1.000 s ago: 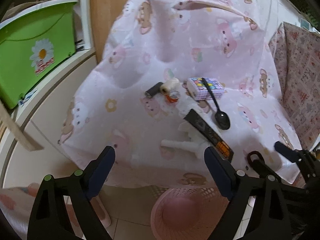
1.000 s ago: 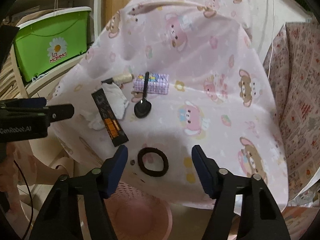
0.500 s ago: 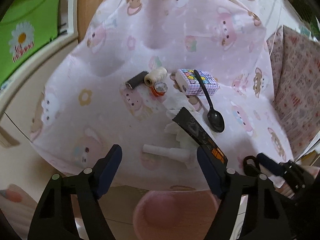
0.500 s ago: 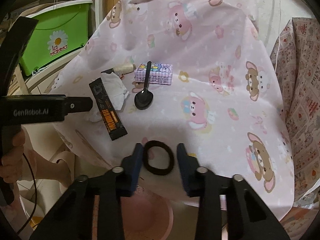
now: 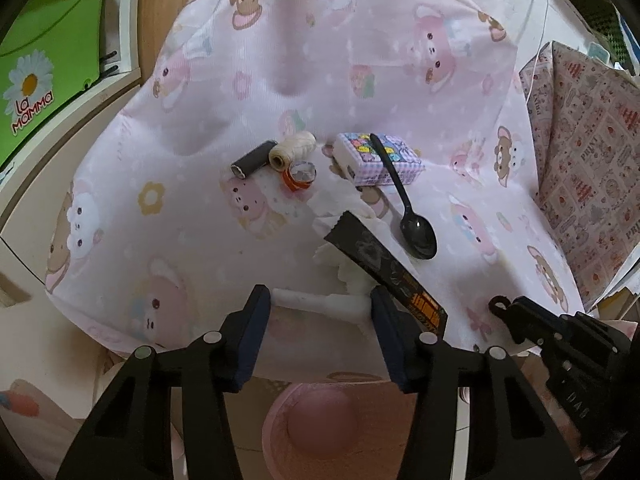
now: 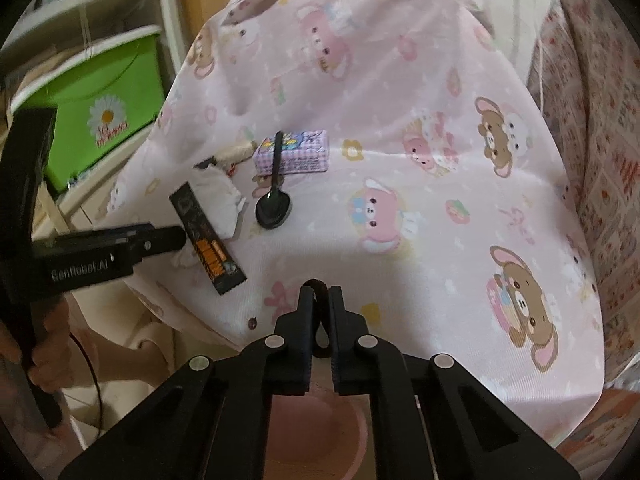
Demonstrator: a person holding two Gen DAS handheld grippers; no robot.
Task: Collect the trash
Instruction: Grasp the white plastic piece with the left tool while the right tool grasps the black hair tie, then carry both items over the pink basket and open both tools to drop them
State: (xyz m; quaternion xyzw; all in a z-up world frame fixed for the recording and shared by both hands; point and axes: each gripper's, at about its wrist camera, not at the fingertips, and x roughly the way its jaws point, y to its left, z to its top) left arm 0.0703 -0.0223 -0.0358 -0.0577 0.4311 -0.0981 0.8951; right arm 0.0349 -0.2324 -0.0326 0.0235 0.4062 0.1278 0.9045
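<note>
Two hand-held claws work at the near edge of a bench draped in a pink cartoon-print cloth (image 5: 304, 92), directly above a round pink plastic basket (image 5: 320, 432) on the floor, so that refuse can be dropped straight down. The right claw (image 6: 320, 294) is clamped on a black elastic hair band (image 6: 317, 285), whose loop shows squeezed between the pads; a second earlier these pads stood apart on either side of the band lying flat on the cloth. The left claw (image 5: 320, 308) is closing about a rolled white paper twist (image 5: 316, 302), which lies crosswise between the pads at the cloth's edge; whether the pads already press it cannot be told. Earlier this claw stood wider and farther back. Still on the cloth lie a long black-and-orange wrapper (image 5: 388, 272) over crumpled white tissue (image 5: 344, 204), a black plastic spoon (image 5: 408, 216) leaning on a lilac checked carton (image 5: 380, 160), and thread spools (image 5: 292, 150).
</note>
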